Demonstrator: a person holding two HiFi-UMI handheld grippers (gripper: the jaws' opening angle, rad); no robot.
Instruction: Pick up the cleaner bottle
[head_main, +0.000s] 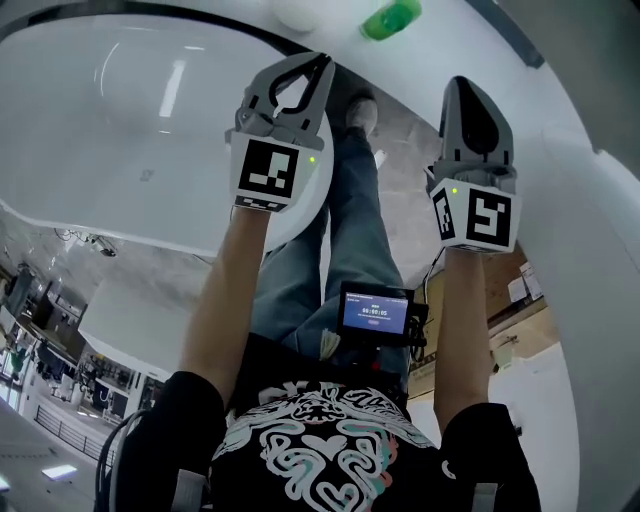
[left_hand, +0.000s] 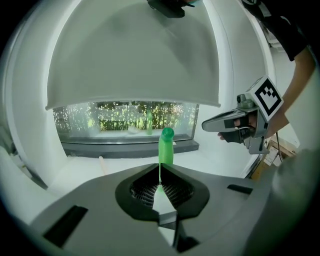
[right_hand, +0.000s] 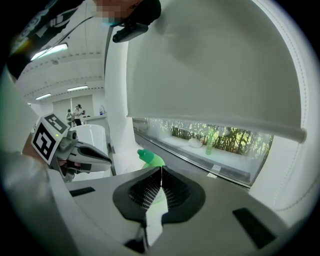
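The green cleaner bottle (head_main: 390, 18) stands on a white ledge (head_main: 560, 120) at the top of the head view, beyond both grippers. My left gripper (head_main: 322, 62) is shut and empty, held short of the bottle. Through the left gripper view the bottle (left_hand: 166, 147) rises upright straight past the closed tips (left_hand: 159, 172), apart from them. My right gripper (head_main: 462, 85) is also shut with nothing between its pads. In the right gripper view the bottle (right_hand: 150, 159) shows just left of the closed tips (right_hand: 161, 170), partly hidden by the jaws.
A white bathtub (head_main: 120, 120) lies to the left. A window with a lowered roller blind (left_hand: 135, 65) and a sill (left_hand: 130, 147) runs behind the bottle. A rounded white object (head_main: 297, 12) sits left of the bottle. Cardboard boxes (head_main: 525, 285) stand on the floor at right.
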